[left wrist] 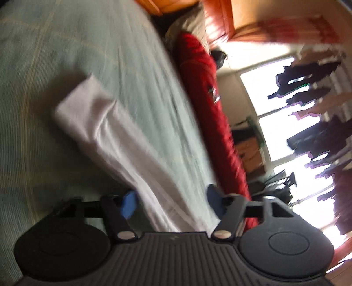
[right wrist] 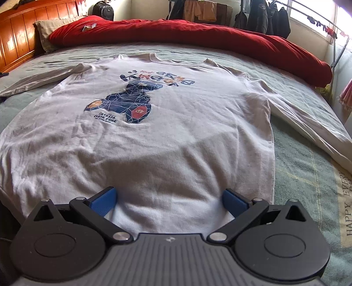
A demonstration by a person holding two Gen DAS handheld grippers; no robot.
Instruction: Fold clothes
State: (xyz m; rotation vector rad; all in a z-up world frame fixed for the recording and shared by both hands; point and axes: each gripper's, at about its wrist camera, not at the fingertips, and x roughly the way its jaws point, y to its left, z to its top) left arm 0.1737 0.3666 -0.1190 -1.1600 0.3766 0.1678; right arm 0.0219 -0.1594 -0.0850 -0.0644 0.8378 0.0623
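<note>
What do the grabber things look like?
Both match. The left gripper and right gripper each have two blue pads on black hinged arms with silver pivot pins, round black discs either side, and a ribbed grey body. No cables or sleeves show.

Each tool, left tool (left wrist: 171,204) and right tool (right wrist: 169,201), is black. Blue fingertips (right wrist: 105,198) sit on linkage arms. Silver screws pin them to a ribbed body.

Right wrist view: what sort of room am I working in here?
Most likely a bedroom: a bed with a wooden headboard, a pillow and red duvet, and clothes hanging by the window.
</note>
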